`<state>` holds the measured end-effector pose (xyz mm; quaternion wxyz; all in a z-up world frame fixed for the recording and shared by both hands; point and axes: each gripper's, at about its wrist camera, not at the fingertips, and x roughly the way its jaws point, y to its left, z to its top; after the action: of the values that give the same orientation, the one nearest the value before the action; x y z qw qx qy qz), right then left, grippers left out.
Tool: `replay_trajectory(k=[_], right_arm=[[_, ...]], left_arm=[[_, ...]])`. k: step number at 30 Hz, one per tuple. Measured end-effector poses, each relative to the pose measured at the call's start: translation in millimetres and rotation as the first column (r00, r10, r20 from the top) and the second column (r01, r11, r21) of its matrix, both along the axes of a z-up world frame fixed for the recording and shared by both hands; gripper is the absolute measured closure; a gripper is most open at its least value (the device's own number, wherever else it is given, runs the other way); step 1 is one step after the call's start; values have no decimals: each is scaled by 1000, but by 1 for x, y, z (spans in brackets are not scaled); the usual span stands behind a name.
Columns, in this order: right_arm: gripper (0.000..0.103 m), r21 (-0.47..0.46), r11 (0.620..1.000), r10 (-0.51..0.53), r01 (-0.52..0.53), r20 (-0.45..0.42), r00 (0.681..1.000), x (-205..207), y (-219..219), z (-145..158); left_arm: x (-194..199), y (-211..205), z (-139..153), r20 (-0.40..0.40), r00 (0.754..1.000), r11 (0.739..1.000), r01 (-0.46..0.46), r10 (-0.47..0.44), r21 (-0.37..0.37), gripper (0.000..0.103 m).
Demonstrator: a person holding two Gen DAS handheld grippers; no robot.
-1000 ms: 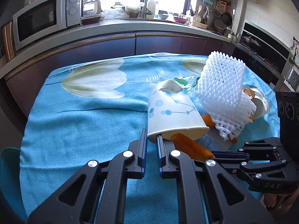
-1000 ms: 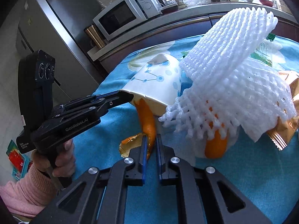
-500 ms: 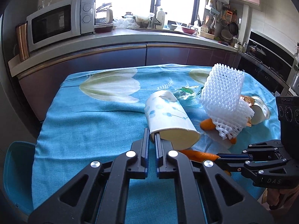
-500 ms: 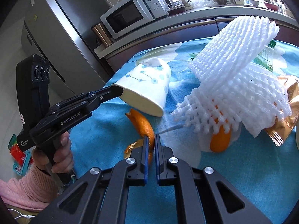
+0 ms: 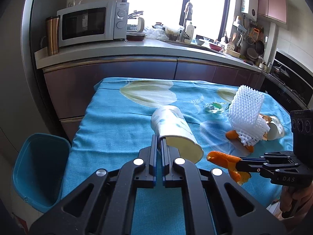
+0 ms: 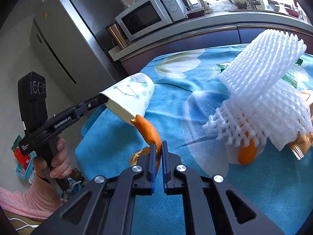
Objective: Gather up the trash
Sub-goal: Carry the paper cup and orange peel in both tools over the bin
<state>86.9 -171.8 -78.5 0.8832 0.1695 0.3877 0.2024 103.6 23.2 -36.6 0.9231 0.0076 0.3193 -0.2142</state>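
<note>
A white paper cup (image 5: 172,129) with blue dots hangs tilted above the blue tablecloth, its rim pinched in my left gripper (image 5: 159,146), which is shut on it. From the right wrist, the same paper cup (image 6: 131,98) is lifted at the left gripper (image 6: 101,99). My right gripper (image 6: 158,148) is shut on a strip of orange peel (image 6: 148,131), raised off the cloth; in the left wrist view, the orange peel (image 5: 225,159) sticks out of the right gripper (image 5: 240,161). White foam fruit netting (image 5: 246,113) lies at the right with more peel under it.
A blue bin (image 5: 37,168) stands on the floor left of the table (image 5: 117,129). A gold wrapper (image 6: 302,145), a green wrapper (image 5: 215,105) and a white cup-like piece (image 5: 275,131) lie by the netting. A counter with a microwave (image 5: 88,23) runs behind.
My left gripper lifted the paper cup off the peel and drew it back to the left, bringing the blue bin into view. The right gripper raised the orange peel slightly.
</note>
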Motion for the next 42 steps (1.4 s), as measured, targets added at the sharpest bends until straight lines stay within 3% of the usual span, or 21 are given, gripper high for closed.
replay_trajectory(k=[22,42], right_arm=[[98,28,992,123,-123,32,992,28,51,14],[98,20,947,319,-320,39,947,78,152,32]], left_arm=[[-31,93,23,57,981,983,-183,184,-26,99],[-40,204,19,50,903,905,-426,426,-25,99]])
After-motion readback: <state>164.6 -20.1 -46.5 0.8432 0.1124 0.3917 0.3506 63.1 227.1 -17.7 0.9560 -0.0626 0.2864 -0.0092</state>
